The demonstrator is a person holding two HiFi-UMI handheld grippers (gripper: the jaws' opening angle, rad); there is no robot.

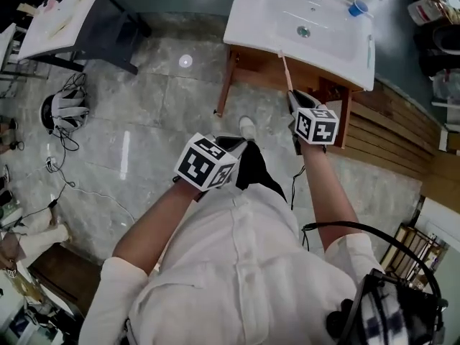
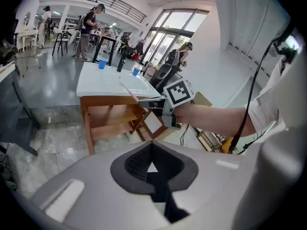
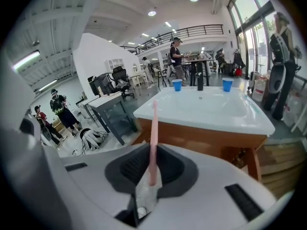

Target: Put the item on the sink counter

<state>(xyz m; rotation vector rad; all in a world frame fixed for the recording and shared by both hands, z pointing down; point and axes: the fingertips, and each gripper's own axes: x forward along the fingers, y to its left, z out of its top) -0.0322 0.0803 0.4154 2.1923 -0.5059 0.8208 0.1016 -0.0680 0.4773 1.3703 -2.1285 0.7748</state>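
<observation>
**Right tongs.** The right tongs (image 3: 152, 170) are closed to a narrow gap on the pink item (image 3: 153, 128), one slim, straight stick. The pads clamp its lower end, where a clear wrapper (image 3: 144, 193) surrounds it. The remaining length projects upright and forward, beyond the tips. In the head view the pink item (image 1: 285, 70) extends from the right tongs (image 1: 295, 100) towards the near edge of the sink worktop (image 1: 251, 20). Its free end lies in line with the wooden frame (image 1: 259, 62) just below that edge. The item is held in the air in front of the worktop and does not rest on it.

**Left tongs.** The left tongs (image 2: 152, 166) are closed, pad against pad, with only a small triangular chink at the tips. Nothing is held. In the head view the left tongs (image 1: 237, 144) sit nearer the person's body, well apart from the worktop.

**Sink worktop.** The sink worktop (image 3: 211, 113) is white, with one basin sunk in its middle.

**Count.**
- Tongs: two.
- Pink item: one.
- Blue cups: two, one blue cup (image 3: 177, 84) to the left of the tap at the far edge, a second cup (image 3: 227, 84) at the far right corner.
- Dark tap (image 3: 200, 80): one, at the middle of the far edge, between the cups.
- Basin: one.
</observation>
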